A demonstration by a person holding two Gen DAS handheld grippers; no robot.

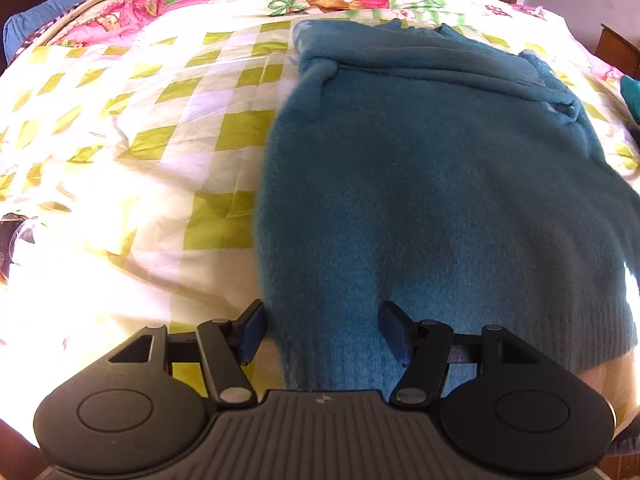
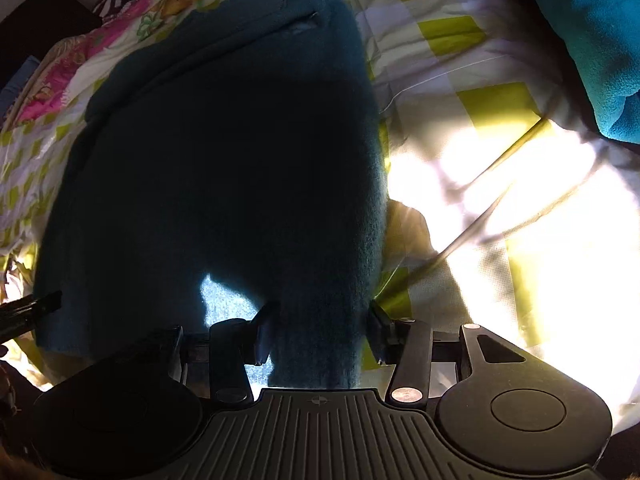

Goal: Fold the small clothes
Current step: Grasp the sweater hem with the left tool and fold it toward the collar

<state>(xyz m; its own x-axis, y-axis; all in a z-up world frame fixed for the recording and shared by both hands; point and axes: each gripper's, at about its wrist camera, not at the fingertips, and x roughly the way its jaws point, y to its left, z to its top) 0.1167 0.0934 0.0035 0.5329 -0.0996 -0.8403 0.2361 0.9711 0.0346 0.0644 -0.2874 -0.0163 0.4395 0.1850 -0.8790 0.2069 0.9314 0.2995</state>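
Note:
A teal knit sweater (image 1: 420, 184) lies flat on the bed, its sleeves folded across the far end. The ribbed hem is nearest me. My left gripper (image 1: 322, 332) is open, and the hem's left corner lies between its blue pads (image 1: 252, 332). In the right wrist view the sweater (image 2: 224, 168) is dark with shadow. My right gripper (image 2: 320, 336) is open too, with the hem's right corner between its fingers (image 2: 262, 336). The left gripper's tip (image 2: 32, 308) shows at that view's left edge.
The bed carries a yellow-green checked sheet (image 1: 168, 120) with a pink floral quilt (image 1: 132, 20) at the far end. A brighter blue fleece garment (image 2: 592, 40) lies to the right of the sweater. A blue pillow (image 1: 40, 20) sits far left; wooden furniture (image 1: 620, 48) stands at the right.

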